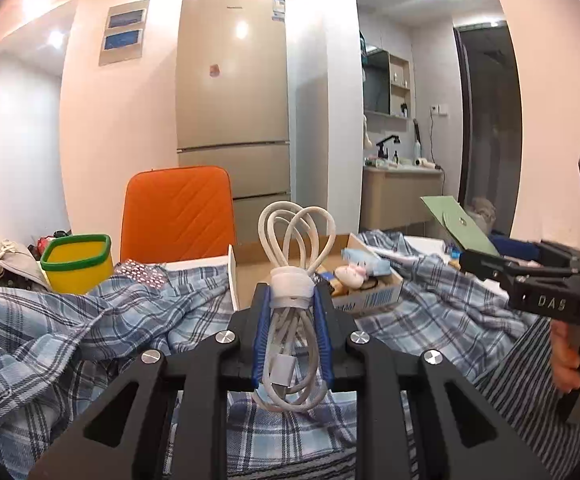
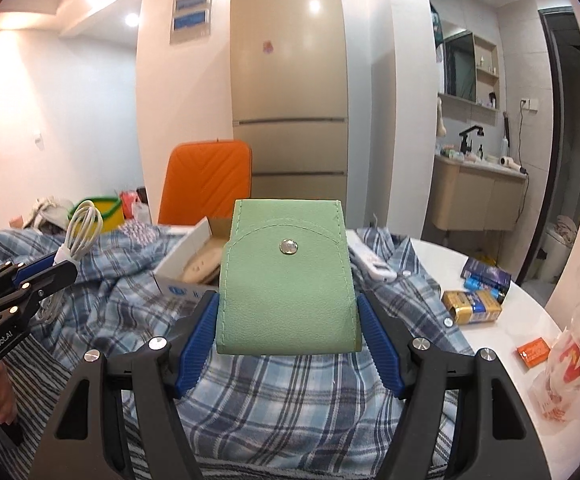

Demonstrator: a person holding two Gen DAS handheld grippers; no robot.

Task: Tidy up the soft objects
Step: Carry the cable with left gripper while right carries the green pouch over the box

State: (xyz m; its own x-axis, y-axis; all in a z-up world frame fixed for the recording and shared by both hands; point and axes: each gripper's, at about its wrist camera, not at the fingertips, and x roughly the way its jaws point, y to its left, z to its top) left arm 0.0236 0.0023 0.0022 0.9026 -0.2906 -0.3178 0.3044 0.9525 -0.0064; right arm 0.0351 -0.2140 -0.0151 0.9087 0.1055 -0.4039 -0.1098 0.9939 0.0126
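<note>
My left gripper point(image 1: 291, 300) is shut on a coiled white cable point(image 1: 293, 264) bound with a white strap, held upright above the blue plaid cloth point(image 1: 90, 320). The same cable point(image 2: 80, 236) and left gripper point(image 2: 56, 270) show at the left of the right wrist view. My right gripper point(image 2: 288, 312) is shut on a pale green snap pouch point(image 2: 286, 276), lifted over the cloth point(image 2: 282, 400). In the left wrist view that pouch point(image 1: 455, 222) and the right gripper point(image 1: 485, 266) appear at the right. An open cardboard box point(image 1: 369, 300) with small items lies on the cloth beyond the cable.
A yellow bin with a green rim point(image 1: 78, 262) and an orange chair back point(image 1: 178, 216) stand behind the cloth. On the white round table point(image 2: 529, 312) at right lie a gold packet point(image 2: 471, 306), a dark blue packet point(image 2: 485, 276), an orange box point(image 2: 533, 352) and a plastic bag point(image 2: 569, 368).
</note>
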